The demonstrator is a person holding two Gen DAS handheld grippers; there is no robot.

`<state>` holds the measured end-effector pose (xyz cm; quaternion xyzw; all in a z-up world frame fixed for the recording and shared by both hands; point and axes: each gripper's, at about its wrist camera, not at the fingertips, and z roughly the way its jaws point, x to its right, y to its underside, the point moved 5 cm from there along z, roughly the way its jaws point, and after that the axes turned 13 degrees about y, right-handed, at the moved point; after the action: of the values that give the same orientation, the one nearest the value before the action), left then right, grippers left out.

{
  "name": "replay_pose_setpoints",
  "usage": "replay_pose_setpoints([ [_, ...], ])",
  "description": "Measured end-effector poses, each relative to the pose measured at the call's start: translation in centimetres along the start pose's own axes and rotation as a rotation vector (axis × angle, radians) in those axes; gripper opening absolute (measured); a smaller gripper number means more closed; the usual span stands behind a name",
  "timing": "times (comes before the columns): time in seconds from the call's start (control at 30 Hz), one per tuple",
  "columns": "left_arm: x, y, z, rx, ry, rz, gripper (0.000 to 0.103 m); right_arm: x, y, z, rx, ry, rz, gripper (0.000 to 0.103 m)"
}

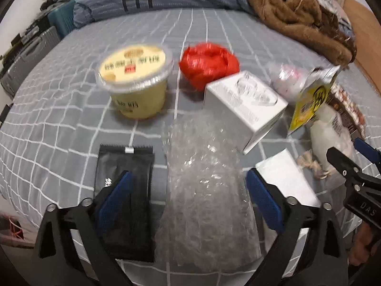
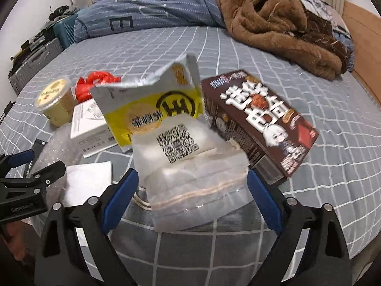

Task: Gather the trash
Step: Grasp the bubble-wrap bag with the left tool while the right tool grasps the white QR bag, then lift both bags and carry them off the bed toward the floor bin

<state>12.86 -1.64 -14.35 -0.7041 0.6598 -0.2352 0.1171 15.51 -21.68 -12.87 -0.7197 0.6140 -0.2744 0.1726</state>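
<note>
Fingers of both grippers are spread wide and pinch nothing: the left gripper straddles a sheet of bubble wrap, the right gripper straddles a frosted plastic bag. By my reading, collecting has barely begun, since all the trash lies loose on the bed and no bin or trash bag shows. Left to gather, largest first: the brown snack box, the yellow wrapper, the white box, the yellow cup, the black packet, the red bag.
</note>
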Motion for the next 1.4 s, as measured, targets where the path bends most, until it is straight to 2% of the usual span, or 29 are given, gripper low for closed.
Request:
replay_pose_setpoints([
  [0.2, 0.5, 0.3, 0.7, -0.026, 0.080, -0.005, 0.067, -0.2, 0.0, 0.7, -0.012, -0.026, -0.002, 0.078],
  [0.3, 0.7, 0.3, 0.9, -0.031, 0.103, -0.013, 0.057, -0.4, 0.2, 1.1, -0.034, -0.048, -0.004, 0.067],
  [0.47, 1.1, 0.4, 0.6, -0.026, 0.123, -0.009, 0.030, -0.6, 0.2, 0.9, -0.058, -0.107, 0.013, 0.038],
  [0.67, 1.0, 0.5, 0.2, -0.017, 0.132, -0.010, 0.027, -0.6, -0.1, 0.3, -0.060, -0.113, 0.014, 0.032],
  [1.4, 1.7, 0.1, -4.3, 0.045, 0.134, 0.023, 0.026, 1.0, -1.1, -4.5, 0.012, -0.057, 0.041, 0.032],
])
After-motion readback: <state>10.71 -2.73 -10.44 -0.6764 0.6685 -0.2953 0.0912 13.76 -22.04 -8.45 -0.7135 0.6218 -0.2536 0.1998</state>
